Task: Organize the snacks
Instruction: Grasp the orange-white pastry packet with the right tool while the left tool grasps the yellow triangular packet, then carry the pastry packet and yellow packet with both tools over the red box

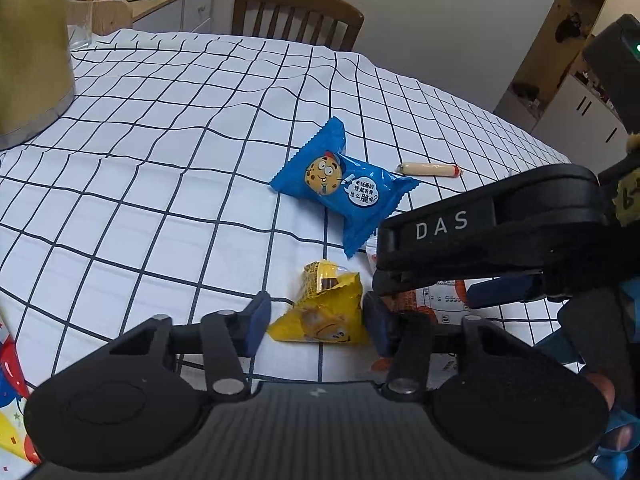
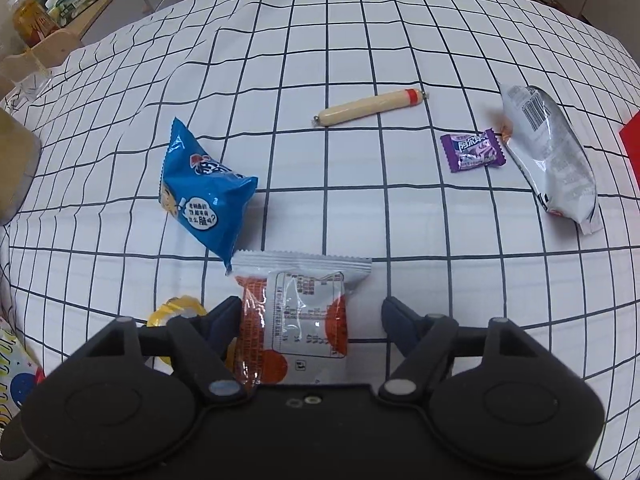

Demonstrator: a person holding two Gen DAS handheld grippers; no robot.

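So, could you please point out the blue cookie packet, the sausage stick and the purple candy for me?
blue cookie packet (image 1: 343,184), left wrist view, on the cartoon cookie print.
sausage stick (image 2: 370,107), right wrist view, middle of its pale casing.
purple candy (image 2: 473,151), right wrist view, centre of the wrapper.

— What covers the worktop (image 2: 360,208)?
— A white cloth with a dark grid.
— And on it?
— A blue cookie packet (image 2: 204,196), yellow wrapper (image 1: 324,312), orange-and-white sachet (image 2: 296,316), beige sausage stick (image 2: 370,107), purple candy (image 2: 472,150), silver pouch (image 2: 552,152).
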